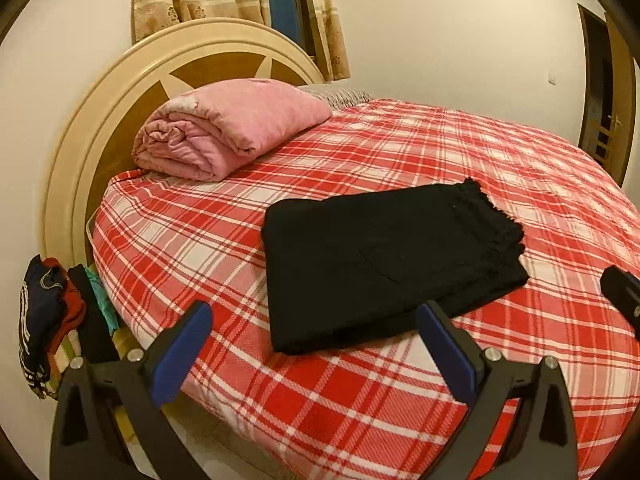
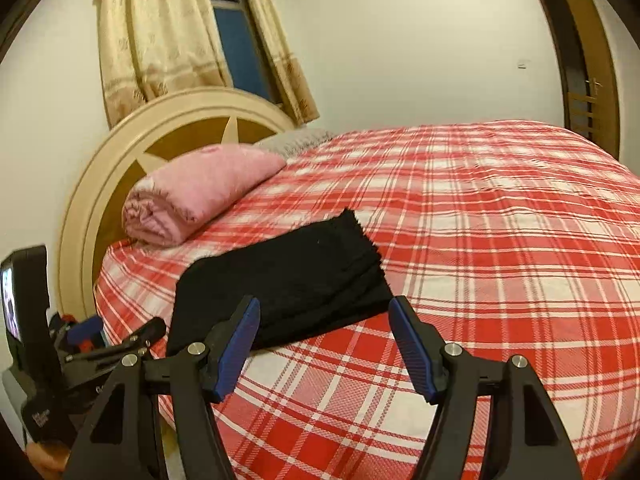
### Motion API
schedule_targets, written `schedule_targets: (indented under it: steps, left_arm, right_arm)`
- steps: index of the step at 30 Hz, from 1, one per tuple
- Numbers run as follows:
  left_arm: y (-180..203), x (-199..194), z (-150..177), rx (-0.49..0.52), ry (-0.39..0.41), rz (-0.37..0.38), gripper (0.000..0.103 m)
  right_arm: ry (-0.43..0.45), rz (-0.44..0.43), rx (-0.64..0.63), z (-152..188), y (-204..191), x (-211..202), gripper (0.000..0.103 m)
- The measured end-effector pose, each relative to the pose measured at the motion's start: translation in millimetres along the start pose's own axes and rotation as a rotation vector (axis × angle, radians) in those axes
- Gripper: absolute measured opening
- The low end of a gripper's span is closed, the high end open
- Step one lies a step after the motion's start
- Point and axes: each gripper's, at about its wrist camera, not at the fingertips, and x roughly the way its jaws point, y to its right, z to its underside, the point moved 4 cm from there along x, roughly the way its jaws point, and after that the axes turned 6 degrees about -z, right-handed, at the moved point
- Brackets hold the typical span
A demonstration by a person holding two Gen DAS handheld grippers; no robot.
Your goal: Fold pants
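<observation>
Black pants [image 1: 384,264] lie folded into a flat rectangle on the red plaid bed [image 1: 500,152], with a frayed hem at the far right end. They also show in the right wrist view [image 2: 288,280]. My left gripper [image 1: 314,312] is open and empty, held above the bed edge just short of the pants' near edge. My right gripper [image 2: 324,308] is open and empty, near the pants' near right corner and clear of them. The left gripper's body [image 2: 92,344] shows at the left of the right wrist view.
A rolled pink blanket [image 1: 228,128] lies by the round headboard [image 1: 80,152]. The plaid bed [image 2: 500,240] stretches to the right. A pile of clothes [image 1: 48,316] sits beside the bed at left. Curtains [image 2: 160,32] and a door [image 2: 580,64] line the walls.
</observation>
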Motion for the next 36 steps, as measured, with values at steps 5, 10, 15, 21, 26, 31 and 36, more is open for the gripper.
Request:
schedule_targets:
  steps: [5,10,15,21,26,31,36]
  left_arm:
    - [-2,-21,-3,-0.002,0.046,-0.007,0.103]
    - [0,-34,0,0.002,0.067,-0.005,0.103]
    - [6,-44,6,0.021,0.081,0.018,0.103]
    - [6,-64,3,0.02,0.136,0.025,0.103]
    - [0,-78,-3,-0.002,0.181,0.012,0.103]
    - [-1,-86,-5,-0.008,0.202,0.009,0.103]
    - [2,-87,-5,0.001,0.205,-0.001,0.103]
  right_arm:
    - [0.032,0.018,-0.001,-6,-5,-19,0.069]
    - [0.048,0.038,-0.053,-4,-18,-31,0.069]
    - [0.061,0.065,-0.082,-1,-25,-45,0.069]
    - [0.129,0.087,-0.106,-6,-33,-73,0.069]
    - [0.179,0.09,-0.138,-9,-42,-89,0.072]
    - [0.19,0.096,-0.14,-10,-41,-96,0.073]
    - [0.19,0.098,-0.115,-10,-36,-96,0.073]
